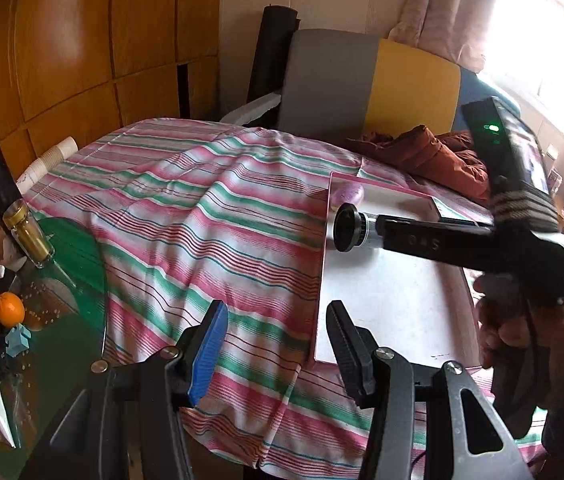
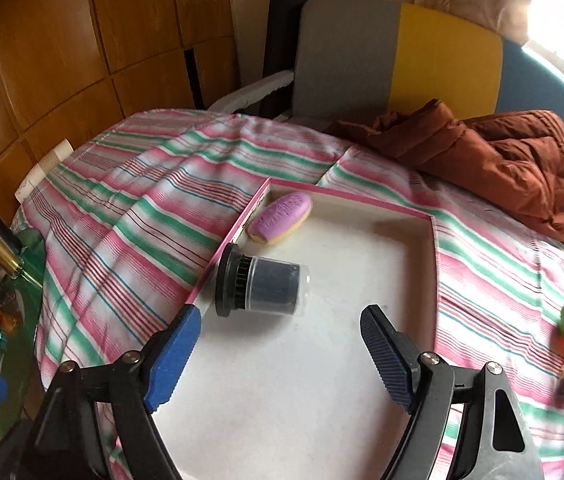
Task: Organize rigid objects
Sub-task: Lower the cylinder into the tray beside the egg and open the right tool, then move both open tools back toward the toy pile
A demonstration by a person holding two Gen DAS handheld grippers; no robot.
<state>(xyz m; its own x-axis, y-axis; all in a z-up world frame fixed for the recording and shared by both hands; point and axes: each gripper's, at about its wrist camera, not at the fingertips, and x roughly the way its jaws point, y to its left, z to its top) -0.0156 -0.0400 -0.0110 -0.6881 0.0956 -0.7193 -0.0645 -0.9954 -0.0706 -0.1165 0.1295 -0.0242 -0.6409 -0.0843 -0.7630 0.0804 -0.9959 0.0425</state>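
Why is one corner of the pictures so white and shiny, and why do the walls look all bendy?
Left wrist view: window light blows the top right corner white, and the right claw crossing the tray looks smeared. Right wrist view: milder glare top right, the jar is sharp. Both views: the fisheye lens bends the wooden wall panels.

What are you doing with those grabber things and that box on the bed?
A person holds a grabber in each hand and is tidying hard things into the white tray on the striped cloth. A dark jar on its side and a purple soap-shaped thing already lie in it. The right gripper hangs open over the tray, holding nothing. The left gripper is open and empty too.
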